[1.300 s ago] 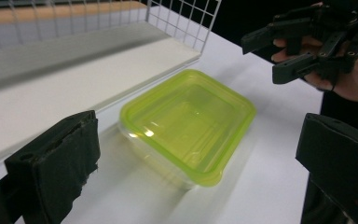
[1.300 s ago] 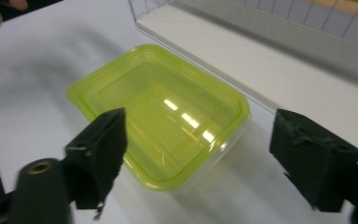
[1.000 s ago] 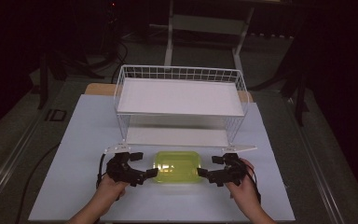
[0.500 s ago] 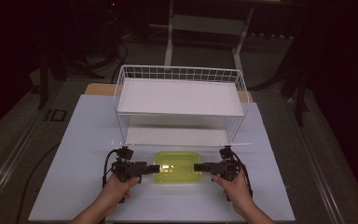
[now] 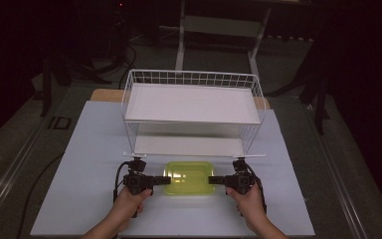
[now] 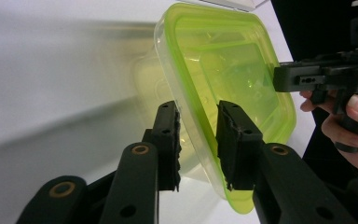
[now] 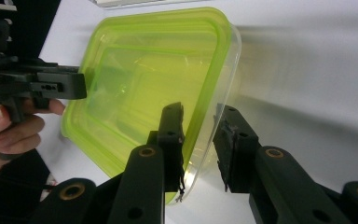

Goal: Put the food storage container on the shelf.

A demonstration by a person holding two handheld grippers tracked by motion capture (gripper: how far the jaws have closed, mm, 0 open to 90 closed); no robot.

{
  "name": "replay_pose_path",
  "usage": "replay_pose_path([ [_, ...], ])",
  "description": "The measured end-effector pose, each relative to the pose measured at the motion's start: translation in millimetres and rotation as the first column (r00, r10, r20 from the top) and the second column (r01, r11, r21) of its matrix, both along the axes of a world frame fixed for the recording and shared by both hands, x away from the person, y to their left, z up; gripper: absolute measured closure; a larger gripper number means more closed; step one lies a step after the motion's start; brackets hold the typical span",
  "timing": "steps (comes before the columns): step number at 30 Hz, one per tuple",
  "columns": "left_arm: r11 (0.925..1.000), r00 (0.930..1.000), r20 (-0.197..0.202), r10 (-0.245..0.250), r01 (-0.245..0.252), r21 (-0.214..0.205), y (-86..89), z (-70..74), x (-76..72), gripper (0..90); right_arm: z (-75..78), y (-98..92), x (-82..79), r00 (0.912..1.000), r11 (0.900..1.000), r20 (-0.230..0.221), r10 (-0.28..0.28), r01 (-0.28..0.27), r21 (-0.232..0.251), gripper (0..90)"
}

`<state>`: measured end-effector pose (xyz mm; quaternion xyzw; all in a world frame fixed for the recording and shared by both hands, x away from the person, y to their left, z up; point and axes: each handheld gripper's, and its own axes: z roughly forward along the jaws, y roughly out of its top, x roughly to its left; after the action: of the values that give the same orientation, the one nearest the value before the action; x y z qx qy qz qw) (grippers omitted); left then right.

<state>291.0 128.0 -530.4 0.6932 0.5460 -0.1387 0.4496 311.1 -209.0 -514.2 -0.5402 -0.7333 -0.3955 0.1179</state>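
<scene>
Both grippers have come to the yellow-green container (image 5: 189, 178) from opposite ends. Left gripper (image 5: 160, 179) straddles the container's left rim, one jaw over the lid and one under the lip, with a narrow gap visible on each side of the plastic in the left gripper view (image 6: 198, 140), so it looks set around the edge but not yet pinching. Right gripper (image 5: 215, 179) mirrors this at the right rim; in its own view (image 7: 200, 144) the jaws likewise bracket the rim with a little daylight left. The container lies flat on the white table (image 5: 79, 199), just in front of the wire shelf rack (image 5: 191, 107), centred on its lower shelf. Gripping both short ends at once probably serves to lift it level, perhaps toward a shelf behind it.
</scene>
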Motion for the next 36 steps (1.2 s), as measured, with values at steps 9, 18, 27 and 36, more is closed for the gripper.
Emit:
replay_pose_path([
  [9,0.9996,0.9995,0.027,0.019,-0.019,0.019,-2.2,2.7,-7.5,73.8,0.9,-0.3,-5.4,0.9999,0.9999,0.004,-0.011,0.011,0.004,75.1],
  [18,0.9981,0.9989,0.042,0.021,-0.023,0.056,-4.4,10.0,-16.7,78.0,5.9,0.0,-18.6,0.9998,0.9996,0.004,-0.021,0.021,0.018,79.0],
  [27,0.9984,0.9931,0.107,0.048,-0.05,0.024,-4.9,31.0,-19.9,80.5,30.3,-0.1,-25.2,0.9958,0.9996,0.088,-0.026,0.025,0.013,80.1],
  [36,0.9966,0.981,0.18,0.073,-0.078,0.024,-9.7,61.3,-1.7,80.6,56.3,-4.9,-10.9,0.9848,0.997,0.161,-0.065,0.057,0.052,80.2],
])
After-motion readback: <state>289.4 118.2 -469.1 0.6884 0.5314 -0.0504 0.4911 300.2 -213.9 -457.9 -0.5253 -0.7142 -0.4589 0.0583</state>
